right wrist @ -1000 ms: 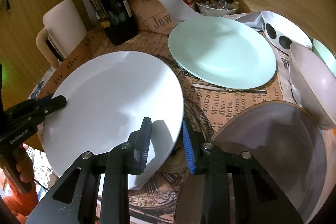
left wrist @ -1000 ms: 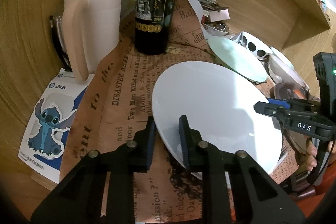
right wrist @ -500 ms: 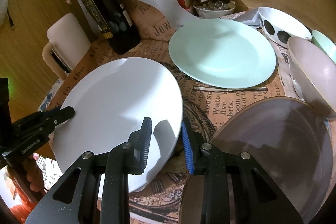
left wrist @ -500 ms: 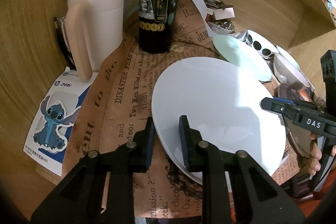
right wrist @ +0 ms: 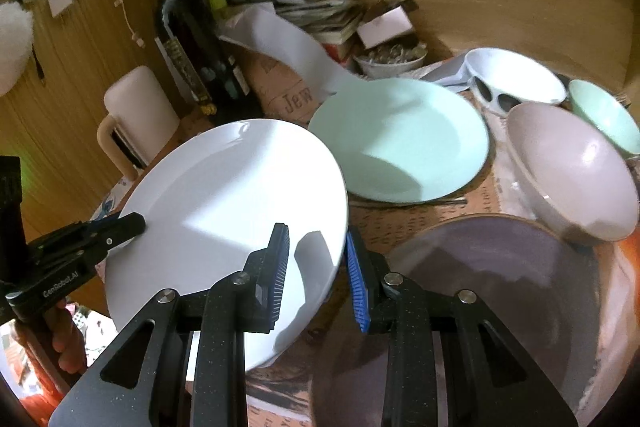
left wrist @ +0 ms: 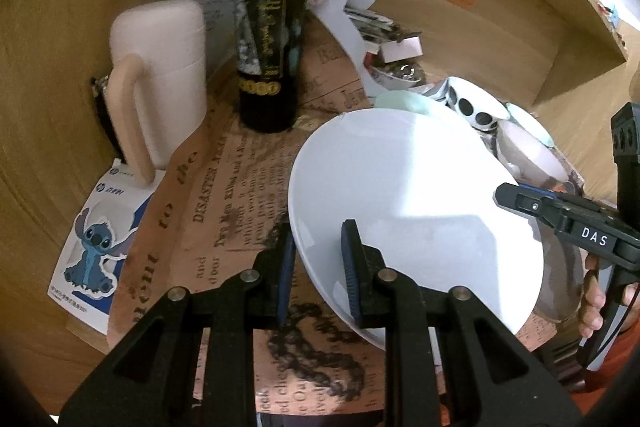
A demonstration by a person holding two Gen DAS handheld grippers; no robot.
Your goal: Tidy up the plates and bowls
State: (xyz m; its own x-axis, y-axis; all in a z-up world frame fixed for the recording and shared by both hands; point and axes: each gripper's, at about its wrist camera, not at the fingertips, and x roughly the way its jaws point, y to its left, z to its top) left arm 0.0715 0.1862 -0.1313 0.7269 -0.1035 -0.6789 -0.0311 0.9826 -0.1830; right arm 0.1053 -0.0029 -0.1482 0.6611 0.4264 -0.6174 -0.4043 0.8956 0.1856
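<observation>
Between your two tongs hangs the white plate (left wrist: 416, 203), tilted above the table (left wrist: 48, 99): your left tongs (left wrist: 318, 267) clamp one edge, your right tongs (right wrist: 318, 267) the opposite edge. Beyond the right tongs lies the mint plate (right wrist: 400, 139), the pink bowl (right wrist: 572, 171) beside it.

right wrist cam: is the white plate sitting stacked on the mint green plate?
No: the white plate is held tilted by its rim in both the left gripper and right gripper, beside the mint green plate.
</observation>
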